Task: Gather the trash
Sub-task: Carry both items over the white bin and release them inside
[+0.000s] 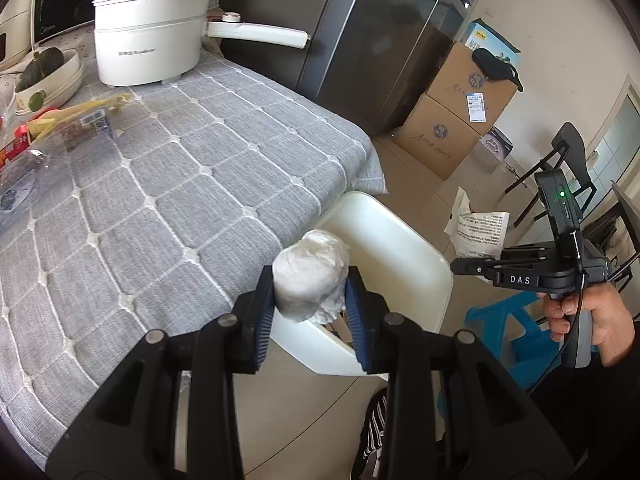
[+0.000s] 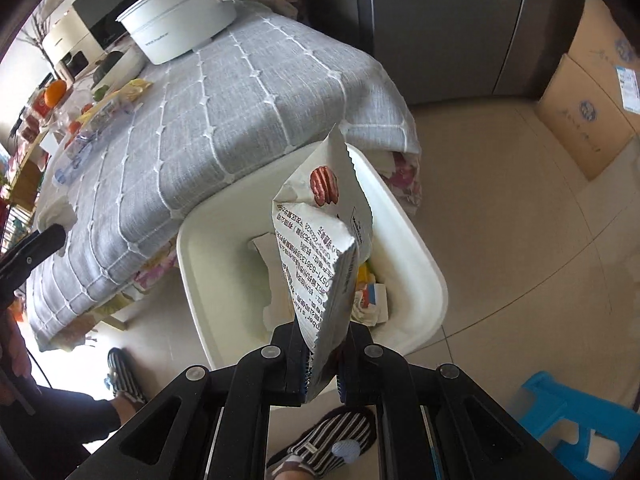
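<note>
A wadded tissue (image 1: pixel 310 276) is clenched by the left gripper (image 1: pixel 310 312) beyond the bench (image 1: pixel 160 184) edge, above the white bin (image 2: pixel 420 264); a snack wrapper (image 2: pixel 324 256) is clamped by the right gripper (image 2: pixel 322 364) over it, ready for dropping.

A white electric pot (image 1: pixel 150 46) stands on the grey tablecloth (image 1: pixel 192 168).

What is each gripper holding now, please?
Left gripper: shut on the tissue wad.
Right gripper: shut on the snack bag, above the bin.
</note>
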Tool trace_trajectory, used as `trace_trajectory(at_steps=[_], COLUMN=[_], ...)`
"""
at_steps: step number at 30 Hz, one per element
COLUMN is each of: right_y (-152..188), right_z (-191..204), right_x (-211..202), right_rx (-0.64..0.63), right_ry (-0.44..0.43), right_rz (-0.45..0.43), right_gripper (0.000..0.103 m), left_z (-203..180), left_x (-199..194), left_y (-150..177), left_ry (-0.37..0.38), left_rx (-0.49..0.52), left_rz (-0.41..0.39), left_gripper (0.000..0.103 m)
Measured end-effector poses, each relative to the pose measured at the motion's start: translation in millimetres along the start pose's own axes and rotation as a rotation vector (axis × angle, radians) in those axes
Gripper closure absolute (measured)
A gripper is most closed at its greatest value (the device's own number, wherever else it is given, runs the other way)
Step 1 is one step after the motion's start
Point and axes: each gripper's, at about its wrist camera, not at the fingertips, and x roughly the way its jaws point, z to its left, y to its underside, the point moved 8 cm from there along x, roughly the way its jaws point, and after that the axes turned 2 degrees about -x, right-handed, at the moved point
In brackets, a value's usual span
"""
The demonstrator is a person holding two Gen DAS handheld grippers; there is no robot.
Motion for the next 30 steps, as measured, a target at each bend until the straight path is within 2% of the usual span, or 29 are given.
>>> trace_trajectory(at_steps=[3, 4, 7, 8, 22, 24, 26, 28, 30], right_y=[-4.0, -5.0, -4.1, -4.3, 3.7, 3.7, 3.1, 2.5, 1.9], right_z=[-7.8, -10.0, -14.4, -16.2, -42.0, -42.5, -42.5, -42.2, -41.6], right_x=[4.9, 6.3, 6.9, 5.6, -10.4, -11.6, -12.2, -13.1, -13.7], right_rx=[0.031, 0.045, 0.081, 0.084, 0.115, 0.116, 0.116, 0.114, 0.107], right_ry=[-0.025, -0.035, -0.052, -0.048, 0.0, 0.002, 0.005, 0.014, 0.026], right_rz=[0.002, 0.007, 0.017, 0.014, 0.002, 0.001, -0.001, -0.003, -0.005], right_gripper=[0.087, 0.081, 0.053, 0.05, 0.042, 0.041, 0.039, 0.036, 0.035], left_z=[-12.7, -16.4, -25.3, -27.9, -57.2, -56.1, -51.7, -45.4, -39.0], left_x=[12.8, 16.6, 30.4, 33.7, 81.0, 83.1, 82.7, 79.5, 75.9], left_y=[1.5, 2.0, 4.3, 5.4, 11.9, 11.1, 9.0, 5.9, 4.2], left_ry=[0.01, 0.011, 0.017, 0.018, 0.018, -0.005, -0.034, -0.072, -0.088], left_rx=[0.016, 0.02, 0.028, 0.03, 0.079, 0.08, 0.065, 0.048, 0.033], left_rz=[0.021, 0.026, 0.049, 0.056, 0.114, 0.116, 0.113, 0.097, 0.103], left_gripper=[0.067, 0.067, 0.067, 0.067, 0.065, 0.057, 0.03, 0.02, 0.017])
